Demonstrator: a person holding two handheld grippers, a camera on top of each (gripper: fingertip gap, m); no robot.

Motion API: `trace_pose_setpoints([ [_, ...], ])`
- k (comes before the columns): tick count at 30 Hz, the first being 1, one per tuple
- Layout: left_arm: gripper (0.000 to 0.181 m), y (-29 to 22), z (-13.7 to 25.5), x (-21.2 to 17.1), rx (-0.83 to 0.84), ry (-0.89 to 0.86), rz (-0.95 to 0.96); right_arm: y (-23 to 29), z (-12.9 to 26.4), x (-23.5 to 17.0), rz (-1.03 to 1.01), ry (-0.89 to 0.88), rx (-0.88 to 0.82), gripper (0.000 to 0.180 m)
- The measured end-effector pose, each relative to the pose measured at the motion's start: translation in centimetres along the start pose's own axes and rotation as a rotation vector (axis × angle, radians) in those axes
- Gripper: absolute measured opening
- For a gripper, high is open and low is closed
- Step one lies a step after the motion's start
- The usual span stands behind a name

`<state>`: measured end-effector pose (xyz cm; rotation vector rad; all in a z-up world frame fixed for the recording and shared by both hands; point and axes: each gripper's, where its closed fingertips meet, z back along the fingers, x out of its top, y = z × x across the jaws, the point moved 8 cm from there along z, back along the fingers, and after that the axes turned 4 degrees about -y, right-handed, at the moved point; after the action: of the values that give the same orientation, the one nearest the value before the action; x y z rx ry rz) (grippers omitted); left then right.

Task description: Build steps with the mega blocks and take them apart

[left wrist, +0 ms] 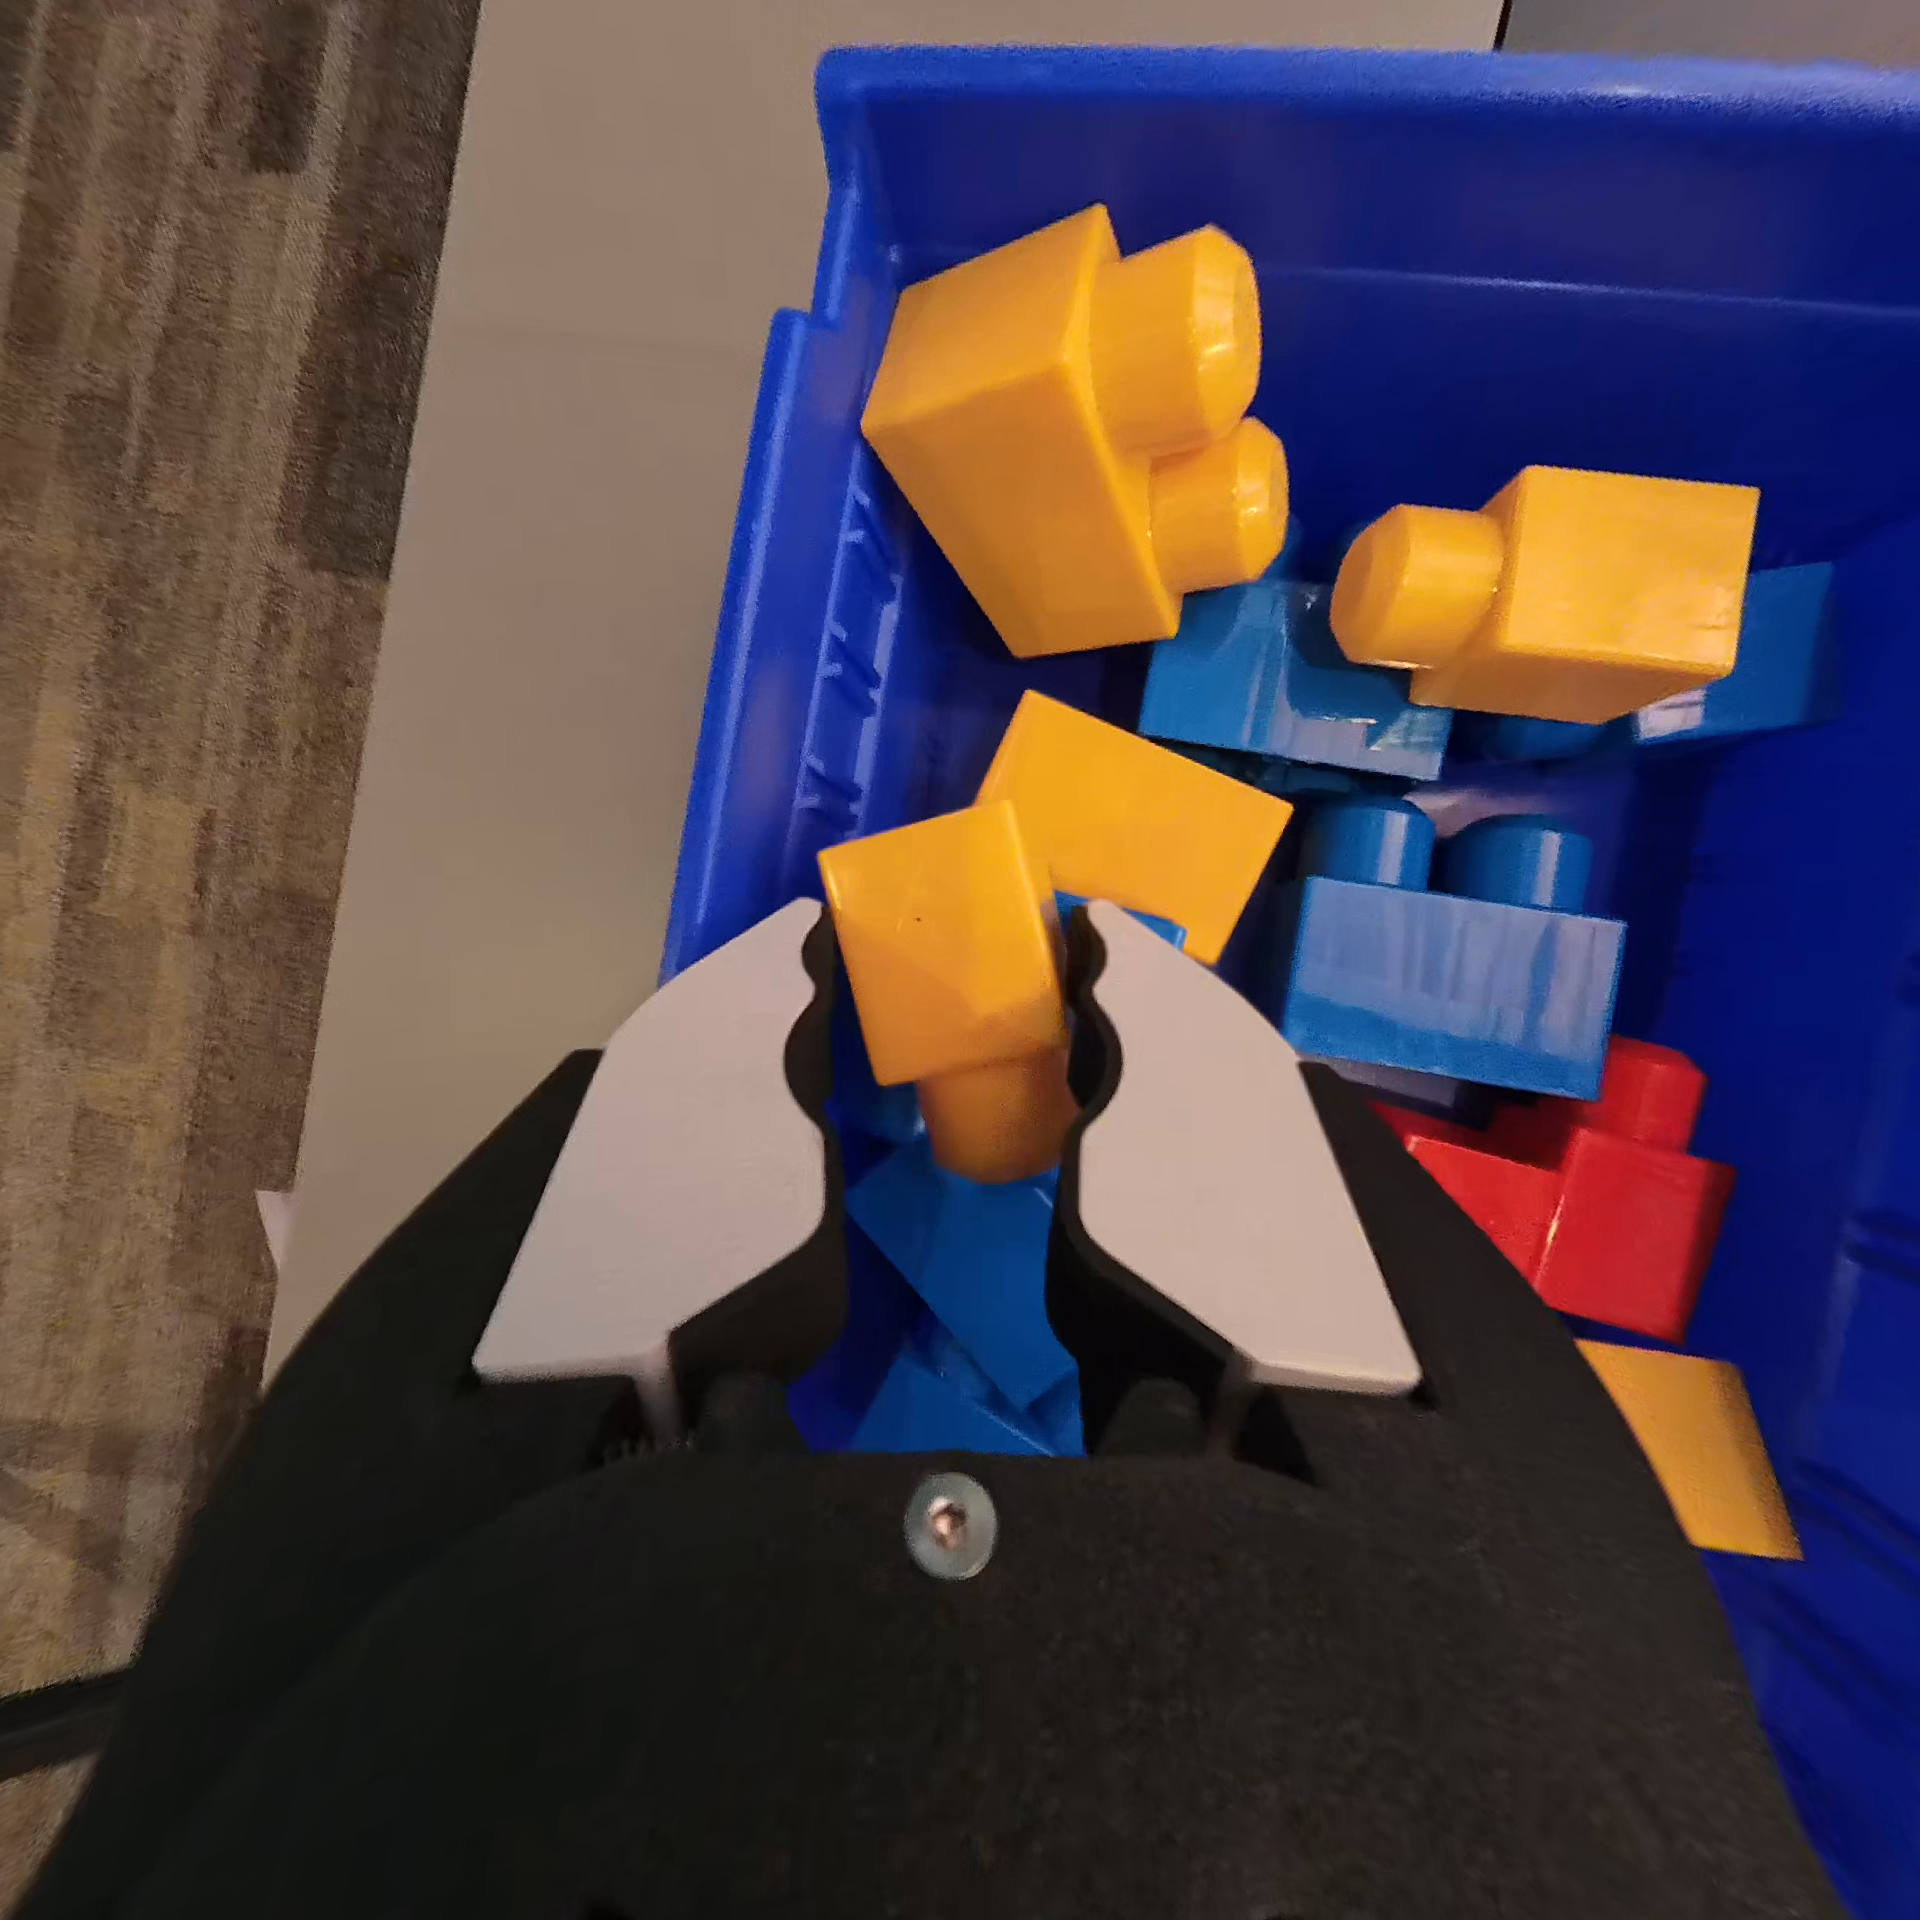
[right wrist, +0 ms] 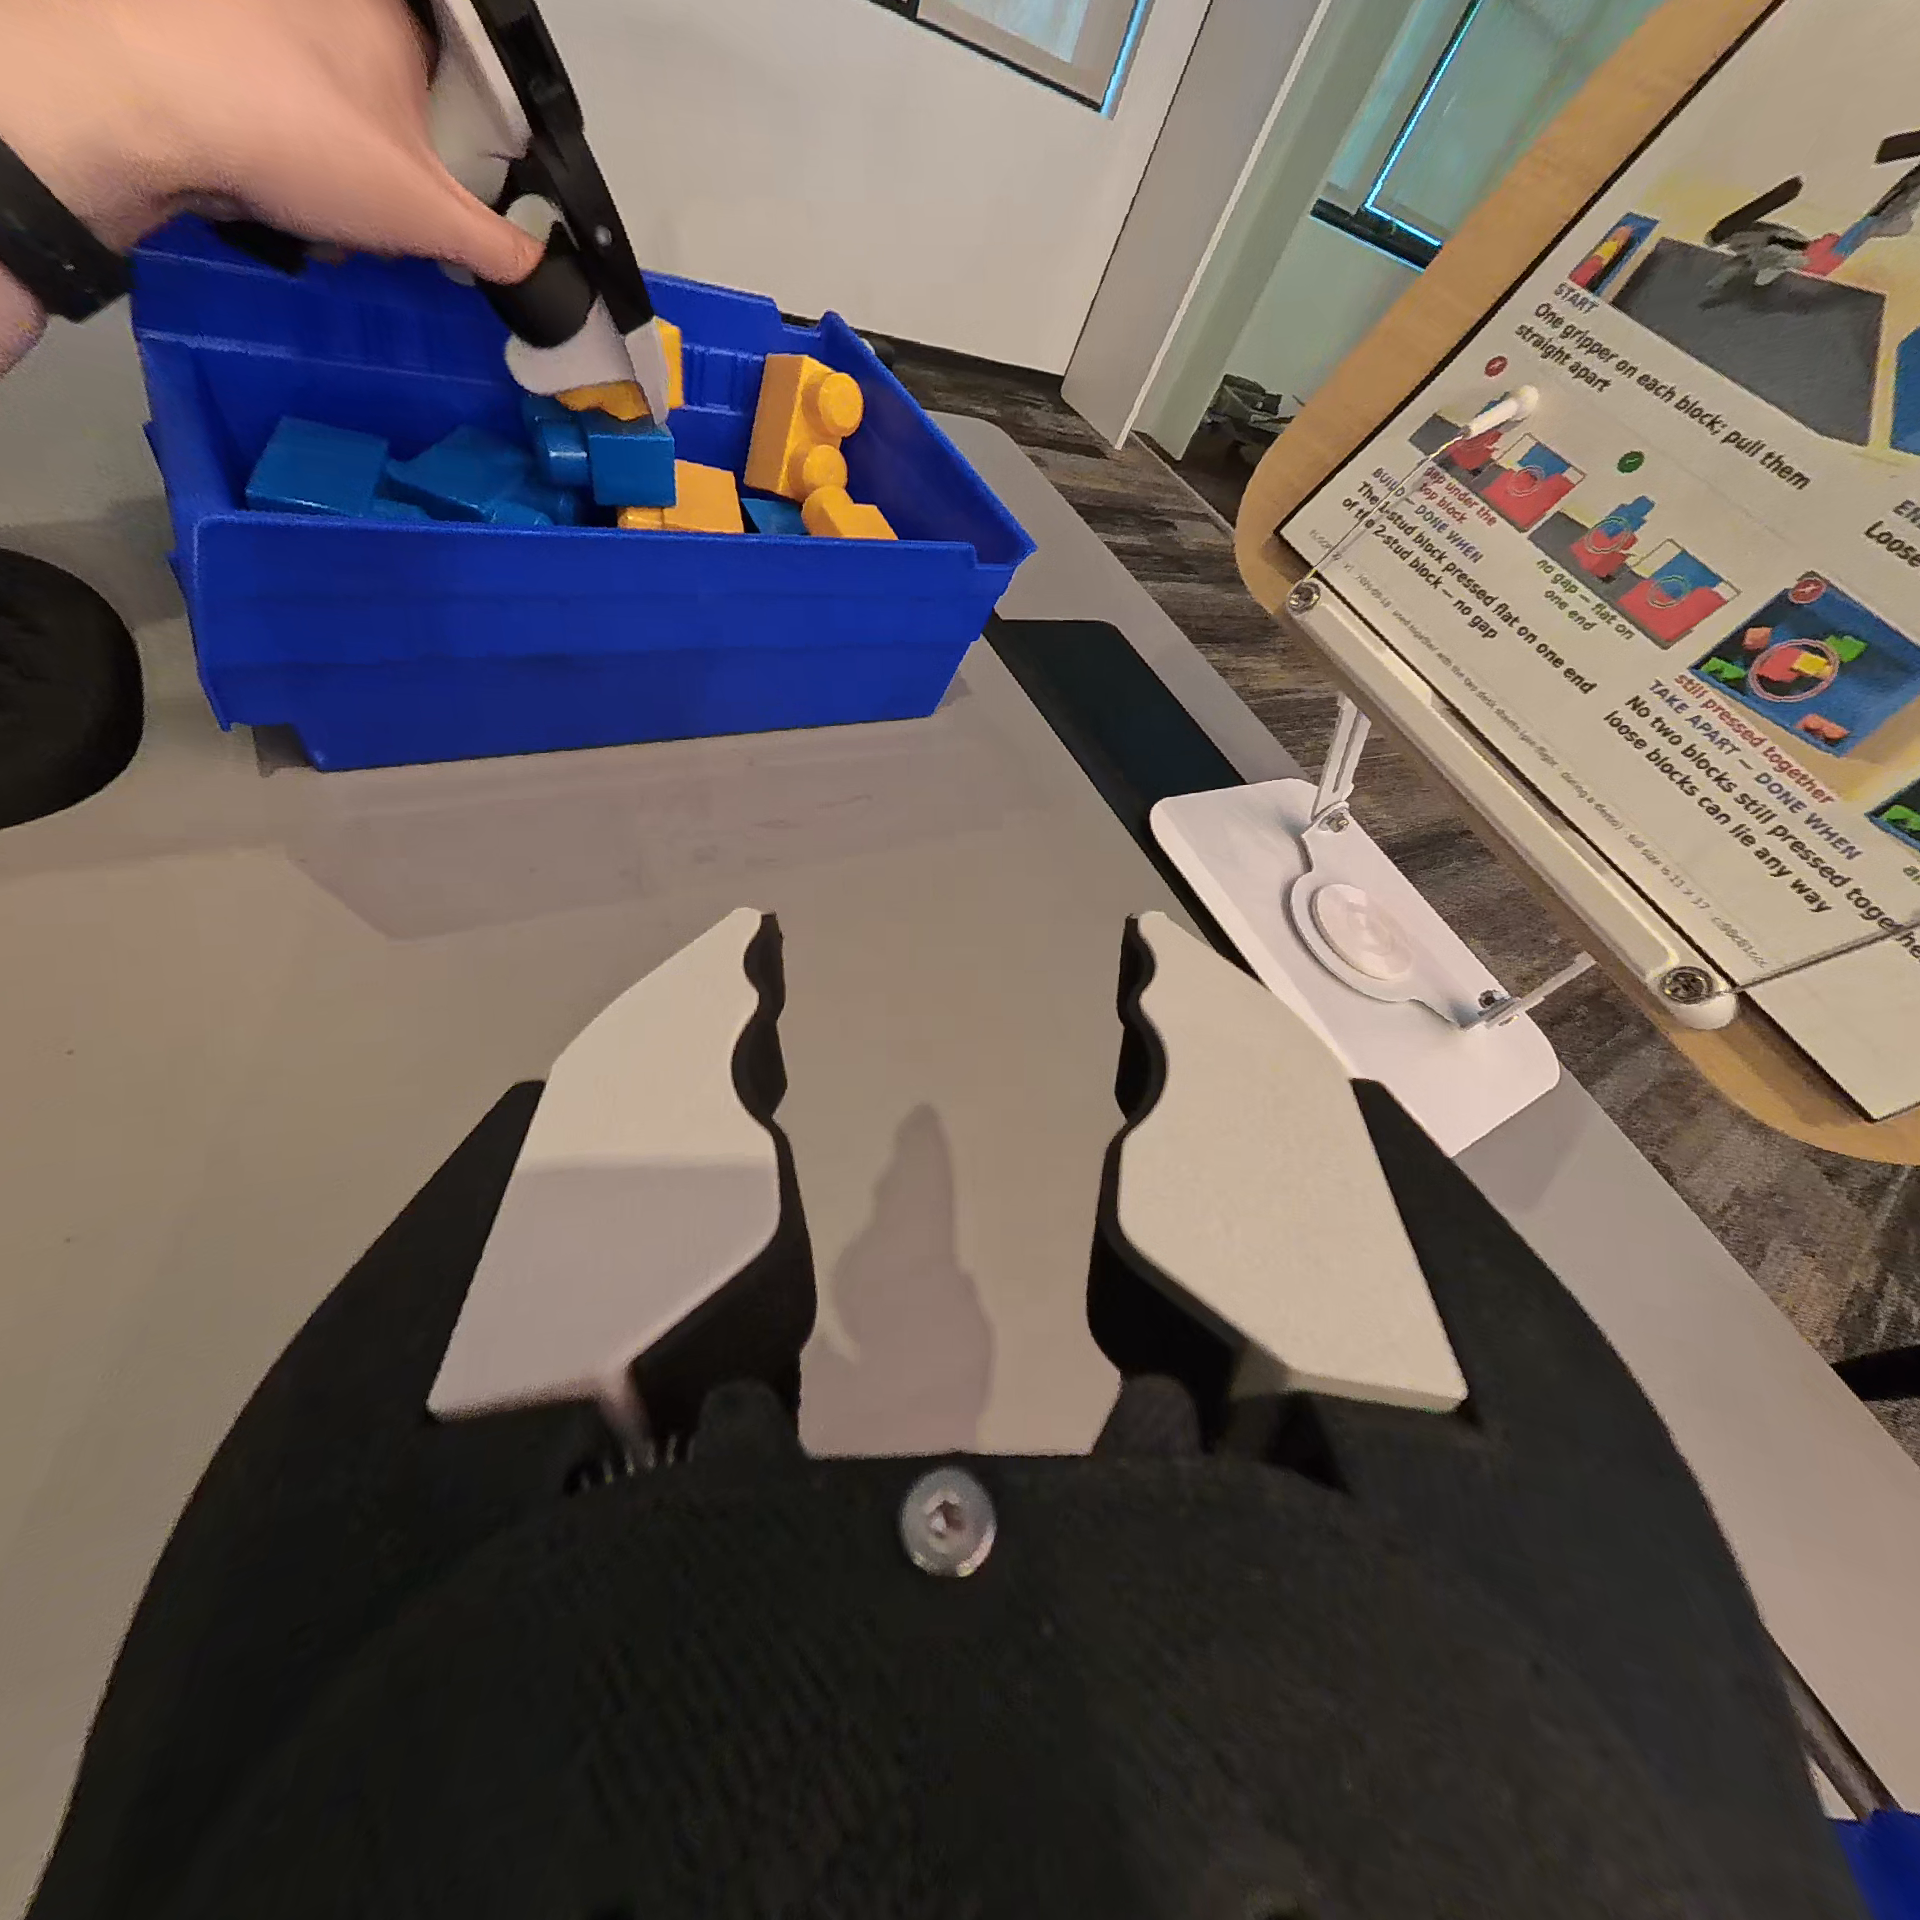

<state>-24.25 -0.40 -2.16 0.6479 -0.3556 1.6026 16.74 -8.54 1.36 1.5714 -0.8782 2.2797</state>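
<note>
A blue bin [left wrist: 1351,177] holds loose yellow, blue and red mega blocks. My left gripper [left wrist: 945,920] is inside the bin, shut on a small one-stud yellow block [left wrist: 940,945] whose stud points back toward the camera. A two-stud yellow block [left wrist: 1039,436] leans on the bin's left wall. A two-stud blue block [left wrist: 1455,966] and a red block [left wrist: 1579,1195] lie to the right. In the right wrist view the bin [right wrist: 582,634] stands at the far left, with a hand holding the left gripper [right wrist: 623,390] in it. My right gripper [right wrist: 951,935] is open and empty above the grey table [right wrist: 520,987].
An instruction board [right wrist: 1662,520] on a white stand [right wrist: 1351,935] stands at the table's right edge. A black round object [right wrist: 52,686] sits at the left edge. Carpet floor [left wrist: 156,623] lies beyond the table's left side. Some 40 cm of space lies between my two pairs of fingers.
</note>
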Motion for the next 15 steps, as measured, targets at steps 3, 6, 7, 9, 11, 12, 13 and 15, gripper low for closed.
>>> trace_pose_setpoints([
  [3, 0.042, 0.2, 0.4, 0.1, -0.027, 0.012, -0.014, 0.1, -0.1, -0.1, 0.005, 0.006, 0.002, 0.063],
  [6, 0.041, 0.7, 2.7, 0.7, -0.062, -0.049, -0.008, 0.1, -0.2, -0.2, 0.005, 0.012, 0.006, 0.063],
  [7, 0.041, 0.6, 3.9, 1.0, -0.108, -0.089, -0.009, 0.1, -0.2, -0.2, 0.008, 0.012, 0.005, 0.063],
  [9, 0.041, -0.8, 7.0, 1.8, -0.333, -0.223, 0.023, 0.2, -0.2, -0.1, 0.017, -0.001, 0.006, 0.063],
  [11, 0.042, -3.5, 10.7, 2.5, -0.713, -0.356, 0.03, 0.4, 0.0, 0.4, 0.042, -0.046, 0.009, 0.063],
  [12, 0.042, -5.1, 12.5, 2.6, -0.906, -0.388, 0.018, 0.6, 0.3, 0.7, 0.07, -0.081, 0.011, 0.063],
  [13, 0.042, -6.6, 14.0, 2.5, -1.075, -0.396, -0.003, 1.0, 0.6, 1.2, 0.111, -0.121, 0.013, 0.063],
  [15, 0.041, -9.5, 15.9, 2.1, -1.321, -0.366, -0.06, 1.9, 1.4, 2.1, 0.241, -0.192, 0.013, 0.062],
])
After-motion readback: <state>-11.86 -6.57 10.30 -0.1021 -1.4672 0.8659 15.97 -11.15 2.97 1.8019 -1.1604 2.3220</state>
